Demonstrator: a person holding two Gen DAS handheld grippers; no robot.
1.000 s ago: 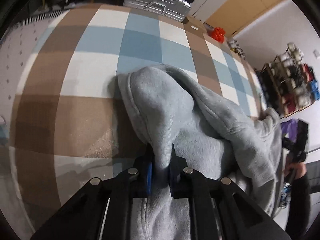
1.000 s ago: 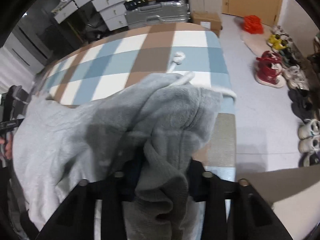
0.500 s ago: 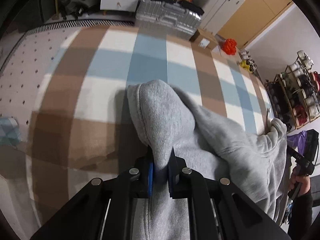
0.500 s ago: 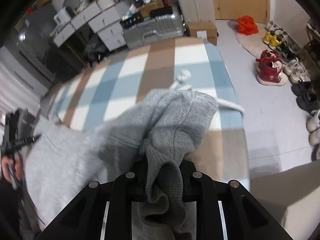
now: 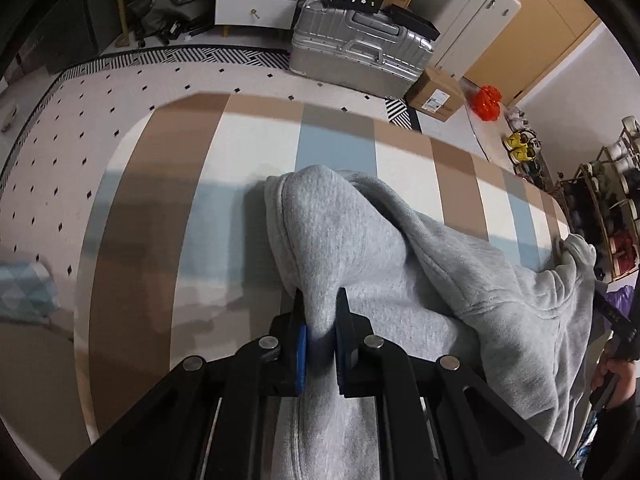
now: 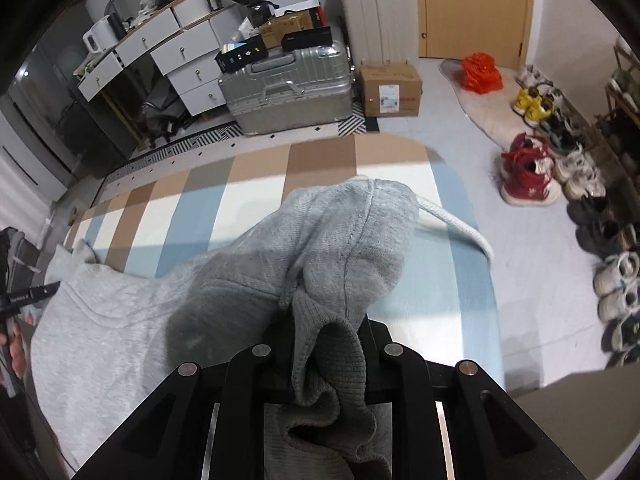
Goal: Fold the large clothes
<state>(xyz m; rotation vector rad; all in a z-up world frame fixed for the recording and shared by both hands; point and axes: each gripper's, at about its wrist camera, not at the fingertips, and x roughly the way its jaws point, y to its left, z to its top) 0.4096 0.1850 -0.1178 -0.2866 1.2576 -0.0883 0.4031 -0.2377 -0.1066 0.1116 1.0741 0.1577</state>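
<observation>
Holding a bunched fold of the grey hoodie [image 5: 420, 272] between its blue pads, the left gripper [image 5: 320, 344] is clamped tight on the fabric near the left edge of the garment; the right gripper [image 6: 320, 344] is closed on the ribbed cuff or hem at the right end, with a thick wad of knit hanging between its fingers; the hoodie itself is draped between the two, partly lifted and partly lying on the checked blue, brown and white cover [image 5: 248, 148], its far edge falling toward the middle of that surface; a white drawstring [image 6: 460, 226] trails loose off the right side toward the floor

Judging from this, the main risk is uneven tension: the right gripper has a bulky, rounded mass of cloth, which looks likely to slip out if pulled sideways, whereas the left holds only a thin pinch that could slide free under the garment's weight; if either end drops, the fold line would skew and the layers bunch; the loose drawstring could get trapped inside the fold or dragged off the near right edge; pulling both ends apart too hard may also haul the whole hoodie toward the near edge and off the cover
</observation>
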